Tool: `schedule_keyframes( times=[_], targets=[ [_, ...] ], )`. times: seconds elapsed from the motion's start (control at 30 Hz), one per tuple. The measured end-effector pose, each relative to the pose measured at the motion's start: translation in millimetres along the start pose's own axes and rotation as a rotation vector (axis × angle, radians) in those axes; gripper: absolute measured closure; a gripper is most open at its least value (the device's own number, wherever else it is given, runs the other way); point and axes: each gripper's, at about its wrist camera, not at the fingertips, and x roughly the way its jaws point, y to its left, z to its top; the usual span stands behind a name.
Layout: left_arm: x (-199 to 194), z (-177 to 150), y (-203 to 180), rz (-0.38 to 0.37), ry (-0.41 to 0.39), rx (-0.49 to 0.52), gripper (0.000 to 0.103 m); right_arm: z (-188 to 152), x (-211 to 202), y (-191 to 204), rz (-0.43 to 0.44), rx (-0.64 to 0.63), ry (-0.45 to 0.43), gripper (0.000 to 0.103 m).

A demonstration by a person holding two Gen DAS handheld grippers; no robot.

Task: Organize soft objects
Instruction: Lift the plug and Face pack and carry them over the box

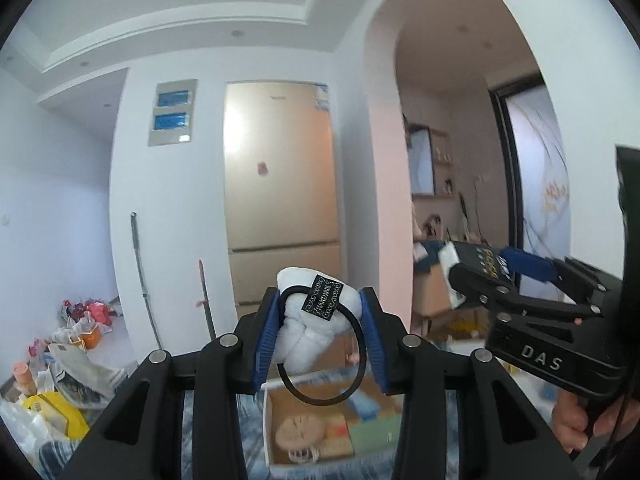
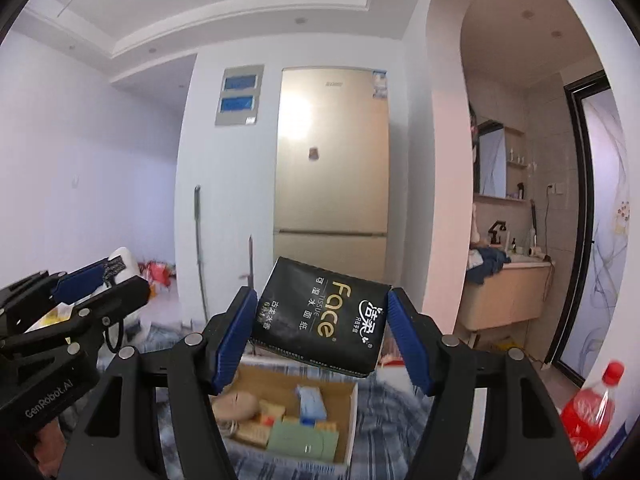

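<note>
My left gripper (image 1: 320,328) is shut on a white fluffy hair scrunchie (image 1: 316,316) that has a black tag and a black elastic loop hanging below it. It is held up in the air, pointing level at the room. My right gripper (image 2: 320,328) is shut on a black tissue pack (image 2: 320,316) printed "Face", tilted and raised above the box. Each gripper shows in the other view: the right gripper (image 1: 476,276) with its pack at the right edge, the left gripper (image 2: 100,280) with the scrunchie at the left edge. Below both lies an open cardboard box (image 2: 348,420) of small items.
The box (image 1: 269,432) rests on a blue striped cloth (image 2: 384,408). A gold fridge (image 2: 332,168) stands ahead in a white wall. Bags and clutter (image 1: 64,364) fill the floor at left. A red soda bottle (image 2: 588,412) stands at right, beyond it a washbasin cabinet (image 2: 504,296).
</note>
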Motion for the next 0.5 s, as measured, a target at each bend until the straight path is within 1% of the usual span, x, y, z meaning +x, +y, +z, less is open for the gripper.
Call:
schedule_keyframes(
  times=[0.17, 0.2, 0.27, 0.3, 0.37, 0.5],
  targets=[
    [14.1, 21.4, 13.5, -0.006, -0.051, -0.057, 0.061, 24.2, 5.4, -3.3, -0.027, 0.012, -0.083, 0.037],
    [18.2, 22.0, 15.8, -0.004, -0.058, -0.071, 0.061, 26.0, 7.0, -4.4, -0.036, 0.02, -0.1, 0.037],
    [26.3, 18.0, 20.1, 0.0, -0.046, -0.097, 0.061, 23.3, 8.2, -6.0, -0.064, 0.038, -0.124, 0.037],
    [30.4, 14.2, 21.4, -0.006, -0.033, -0.103, 0.061, 19.6, 8.2, -7.2, -0.069, 0.056, -0.127, 0.037],
    [37.5, 3.7, 19.8, 0.009, -0.013, -0.08, 0.061, 9.3, 11.5, -9.3, -0.06, 0.077, -0.113, 0.037],
    [53.2, -7.7, 16.5, 0.015, 0.027, -0.059, 0.061, -4.1, 26.6, -6.1, -0.081, 0.042, -0.067, 0.037]
  ],
)
